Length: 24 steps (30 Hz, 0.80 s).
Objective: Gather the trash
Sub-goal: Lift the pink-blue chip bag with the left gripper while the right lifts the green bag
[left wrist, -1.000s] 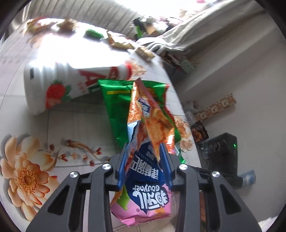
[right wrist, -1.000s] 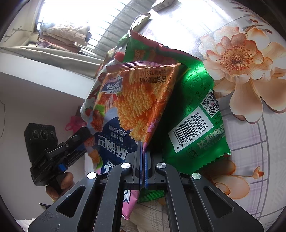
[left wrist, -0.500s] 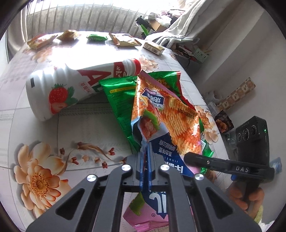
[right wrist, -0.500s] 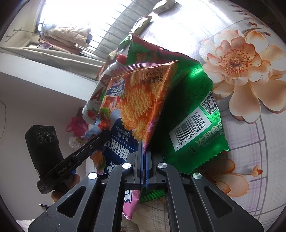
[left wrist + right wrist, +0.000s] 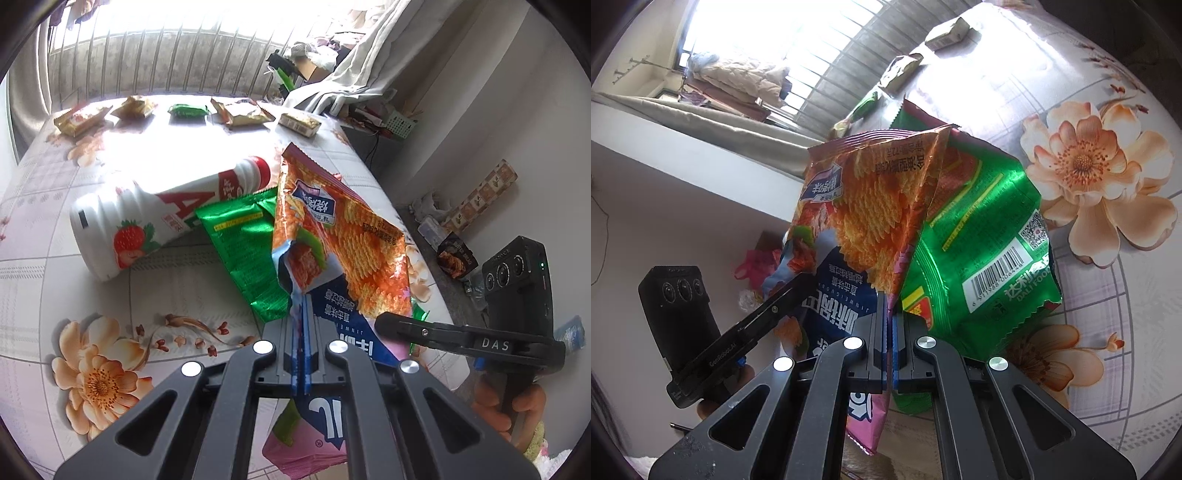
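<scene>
L gripper [image 5: 300,306] is pinching the orange-and-blue chip bag [image 5: 343,236] by its crumpled lower edge, jaws closed tight on the foil w/ no gap showing. R gripper [image 5: 889,301] is clamping the same bag [image 5: 864,206] from the other side, jaws also fully narrow on the wrapper. Bag is standing up between both tools, off the floral tablecloth [image 5: 92,306], its pink bottom end hanging down below the L jaws at approx 6 o'clock.

Green snack wrapper [image 5: 243,243] is lying on the cloth just behind the bag, touching it, at approx 10 o'clock from L gripper; in R wrist view it [image 5: 982,240] is sitting at 2 o'clock w/ barcode facing up. White strawberry drink bottle [image 5: 155,218] is lying on its side at 10–11 o'clock, its red-capped end next to the green wrapper's top edge. More small wrappers [image 5: 240,112] are sitting in a row along the table's far edge at 12 o'clock, well apart. A hand [image 5: 509,406] is gripping the R tool's handle at 4 o'clock in L view.
</scene>
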### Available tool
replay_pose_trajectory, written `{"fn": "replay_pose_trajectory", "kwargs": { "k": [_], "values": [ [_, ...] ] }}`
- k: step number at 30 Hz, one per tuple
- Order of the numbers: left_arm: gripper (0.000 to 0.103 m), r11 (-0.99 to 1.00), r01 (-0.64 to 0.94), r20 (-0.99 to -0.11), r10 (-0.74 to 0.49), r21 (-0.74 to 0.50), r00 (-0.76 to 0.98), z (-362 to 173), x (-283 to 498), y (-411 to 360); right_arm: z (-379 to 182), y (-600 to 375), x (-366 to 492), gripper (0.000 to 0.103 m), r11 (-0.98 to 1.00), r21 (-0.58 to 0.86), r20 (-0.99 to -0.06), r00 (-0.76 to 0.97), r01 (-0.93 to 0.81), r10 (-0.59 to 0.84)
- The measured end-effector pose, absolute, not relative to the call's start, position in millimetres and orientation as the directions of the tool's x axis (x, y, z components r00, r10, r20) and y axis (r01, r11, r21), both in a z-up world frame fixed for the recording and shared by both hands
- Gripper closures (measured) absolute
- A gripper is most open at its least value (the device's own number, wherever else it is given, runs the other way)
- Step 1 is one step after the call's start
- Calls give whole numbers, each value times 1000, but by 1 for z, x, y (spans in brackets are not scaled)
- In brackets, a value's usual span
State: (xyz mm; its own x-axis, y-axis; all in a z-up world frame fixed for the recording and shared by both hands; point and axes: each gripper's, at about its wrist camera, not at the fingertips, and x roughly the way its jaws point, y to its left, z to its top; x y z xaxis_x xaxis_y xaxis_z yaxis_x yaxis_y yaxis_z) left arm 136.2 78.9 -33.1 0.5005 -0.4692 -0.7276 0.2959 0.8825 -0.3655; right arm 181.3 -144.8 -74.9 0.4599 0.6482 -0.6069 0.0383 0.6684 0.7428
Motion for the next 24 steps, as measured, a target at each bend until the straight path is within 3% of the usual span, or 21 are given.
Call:
{"fn": "replay_pose_trajectory", "kwargs": {
  "k": [24],
  "values": [
    [102,895,279,-716,-447,-349,537,-15,137,77,-54,-140,165,103,745,666,-625,539,-8,565]
  ]
}}
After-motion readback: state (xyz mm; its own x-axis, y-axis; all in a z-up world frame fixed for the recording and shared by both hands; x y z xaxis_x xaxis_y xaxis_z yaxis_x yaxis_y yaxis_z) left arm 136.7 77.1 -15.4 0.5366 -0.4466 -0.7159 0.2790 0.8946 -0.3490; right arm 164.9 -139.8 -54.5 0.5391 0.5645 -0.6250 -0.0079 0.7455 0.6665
